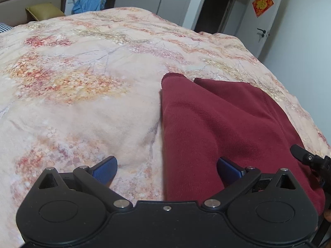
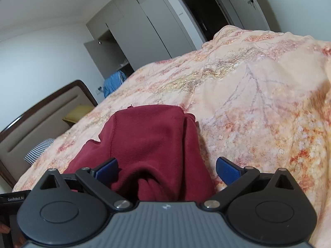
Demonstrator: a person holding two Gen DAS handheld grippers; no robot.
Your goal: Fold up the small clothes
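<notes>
A dark red knit garment (image 1: 217, 128) lies partly folded on the floral bedspread (image 1: 82, 82). The left gripper (image 1: 166, 170) is spread wide over its near left edge, nothing held; the right gripper (image 2: 166, 170) likewise gapes, bunched cloth between its jaws. Soft, light, limp handling is expected; a hem corner should be pinched, though layers possibly overlap.

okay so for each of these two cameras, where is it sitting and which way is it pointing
Left wrist: sits behind the open left tool, looks across the floral bedspread toward a dark doorway; maroon garment right of centre; part of the right tool at the right edge.
Right wrist: sits behind the open right tool, low over the maroon garment, facing the headboard and wardrobe.
Shared: garment, bedspread, blue cloth, doorway.
</notes>
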